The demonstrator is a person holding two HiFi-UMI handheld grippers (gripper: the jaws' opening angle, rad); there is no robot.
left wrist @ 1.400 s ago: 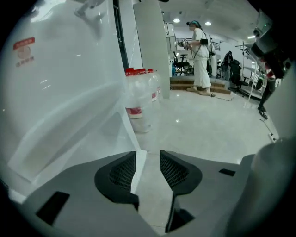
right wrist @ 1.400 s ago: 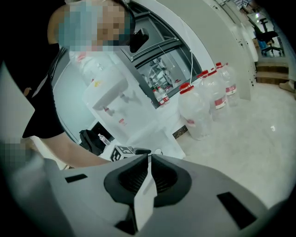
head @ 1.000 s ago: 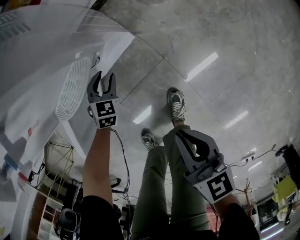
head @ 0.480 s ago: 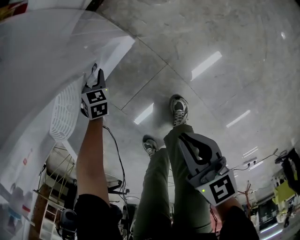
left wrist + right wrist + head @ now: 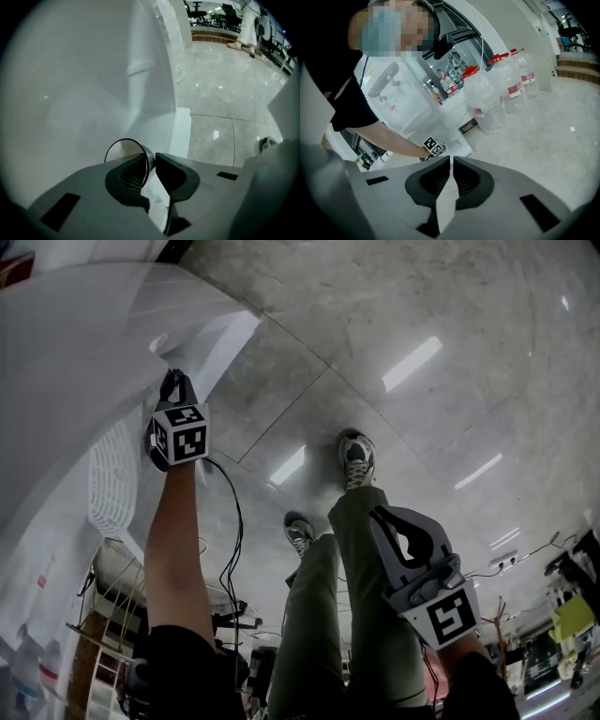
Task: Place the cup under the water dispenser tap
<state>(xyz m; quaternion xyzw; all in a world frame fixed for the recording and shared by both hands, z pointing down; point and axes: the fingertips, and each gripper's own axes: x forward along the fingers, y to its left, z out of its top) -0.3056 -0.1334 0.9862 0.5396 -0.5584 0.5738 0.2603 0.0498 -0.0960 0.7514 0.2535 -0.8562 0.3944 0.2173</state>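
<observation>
Change: left gripper (image 5: pixel 151 159) has dropped from above the grille (image 5: pixel 111 474) down to the white surface (image 5: pixel 84 93). Its jaws, wide a moment ago, are closing, with the cup (image 5: pixel 124 151) wall between them: one jaw inside the rim, one outside, and it looks pinched already. Right gripper (image 5: pixel 451 160) has sunk a little by the leg, jaws still closed on nothing. Meaning: this looks like the pick-up step. The cup is tipped, mouth toward the left gripper camera, against a white panel and not under a tap. The carry to the dispenser (image 5: pixel 393 98) is still to do. Counts: 1 cup, 2 grippers, 1 dispenser, 1 grille, at least 3 big water bottles (image 5: pixel 485 105) (more may hide behind), 2 shoes (image 5: pixel 354 457).
</observation>
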